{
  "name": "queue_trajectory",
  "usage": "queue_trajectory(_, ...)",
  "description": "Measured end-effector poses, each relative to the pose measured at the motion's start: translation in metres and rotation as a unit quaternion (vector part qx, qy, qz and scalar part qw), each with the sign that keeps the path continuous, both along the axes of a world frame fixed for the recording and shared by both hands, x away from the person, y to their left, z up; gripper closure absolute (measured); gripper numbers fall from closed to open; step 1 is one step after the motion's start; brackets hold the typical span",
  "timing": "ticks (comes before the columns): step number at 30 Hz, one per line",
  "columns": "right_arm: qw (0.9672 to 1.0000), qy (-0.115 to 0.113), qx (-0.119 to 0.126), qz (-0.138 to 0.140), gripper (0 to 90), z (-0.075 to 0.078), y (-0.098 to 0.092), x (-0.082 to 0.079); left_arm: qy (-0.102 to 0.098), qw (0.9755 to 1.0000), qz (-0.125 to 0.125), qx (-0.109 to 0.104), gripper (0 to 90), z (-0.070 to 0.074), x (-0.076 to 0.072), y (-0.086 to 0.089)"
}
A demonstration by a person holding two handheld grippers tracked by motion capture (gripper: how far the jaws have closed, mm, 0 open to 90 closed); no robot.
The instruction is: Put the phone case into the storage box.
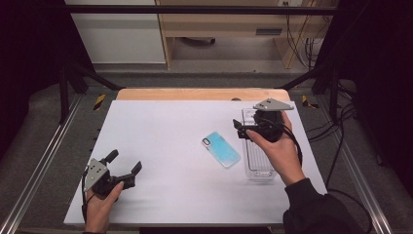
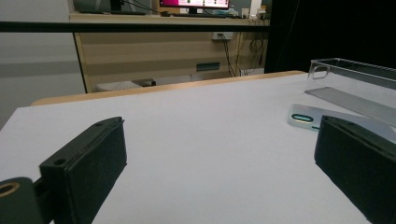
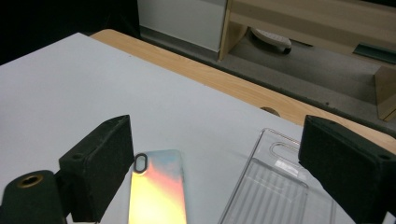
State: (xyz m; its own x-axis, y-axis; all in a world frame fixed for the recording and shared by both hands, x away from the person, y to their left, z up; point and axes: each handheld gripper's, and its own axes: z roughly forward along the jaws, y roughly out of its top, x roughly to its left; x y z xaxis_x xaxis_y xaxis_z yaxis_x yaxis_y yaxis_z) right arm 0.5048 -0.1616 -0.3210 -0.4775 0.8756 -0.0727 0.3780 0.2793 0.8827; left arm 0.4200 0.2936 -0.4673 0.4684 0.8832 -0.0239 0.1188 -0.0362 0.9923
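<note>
Phone case (image 1: 221, 149), flat rounded rectangle, glossy blue back with a pale shimmer, small oval camera cutout ringed in black at its far end. Lies flat on the white sheet (image 1: 165, 141), right of centre, long side angled toward the near right. In the right gripper view its back glares yellow to pink (image 3: 156, 193).

Clear tray (image 1: 257, 161): hard see-through plastic, long rectangle, ribbed floor, low walls, a slot-shaped hang hole at the far end. Sits just right of the phone case; whether the two touch I cannot tell.

White sheet: matte, smooth, covers most of the pale wood table (image 1: 199, 94), whose rounded far edge shows beyond it.

Right gripper (image 1: 239, 130): held above the far end of the clear tray, grey three-cornered plate on top, cable trailing down the arm. Jaws spread wide, black blocky pads with a dull finish; nothing between them, nothing touched. In its own view the phone case sits by the left pad and the clear tray (image 3: 275, 186) by the right, both below on the sheet.

Left gripper (image 1: 124, 165): near the left front corner of the sheet, low over it. Jaws wide apart, holding nothing; bare sheet between them.
</note>
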Motion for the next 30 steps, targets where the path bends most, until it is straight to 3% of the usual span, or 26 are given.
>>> queue_trajectory(3, 0.9999, 0.013, 0.008, -0.003, 13.3, -0.003, 0.006, 0.013, 0.0, 1.0, -0.001, 0.0, 2.0, 0.0, 0.001, 0.001)
queue_trajectory(7, 0.9984, 0.04, 0.037, -0.014, 14.4, -0.009, 0.009, 0.029, 0.001, 1.0, 0.0, -0.002, 2.0, 0.0, 0.002, 0.002)
queue_trajectory(13, 0.9963, 0.063, 0.044, -0.039, 18.5, -0.015, 0.015, 0.046, 0.002, 1.0, 0.0, -0.002, 2.4, 0.0, 0.002, 0.003)
queue_trajectory(15, 0.9933, 0.077, 0.066, -0.055, 21.6, -0.018, 0.02, 0.062, 0.001, 1.0, -0.002, 0.0, 2.4, 0.0, 0.002, 0.002)
queue_trajectory(19, 0.9911, 0.085, 0.068, -0.077, 27.4, -0.026, 0.025, 0.076, 0.001, 1.0, -0.003, -0.001, 2.5, 0.001, 0.002, 0.002)
queue_trajectory(22, 0.9885, 0.095, 0.059, -0.102, 37.6, -0.037, 0.032, 0.085, 0.001, 1.0, -0.003, -0.002, 2.7, 0.0, 0.003, 0.004)
queue_trajectory(26, 0.989, 0.104, 0.04, -0.098, 45.4, -0.046, 0.04, 0.088, 0.002, 1.0, -0.002, -0.004, 2.9, 0.0, 0.004, 0.004)
queue_trajectory(30, 0.9889, 0.108, 0.032, -0.097, 66.2, -0.059, 0.052, 0.091, 0.002, 1.0, -0.004, -0.004, 3.0, 0.0, 0.004, 0.004)
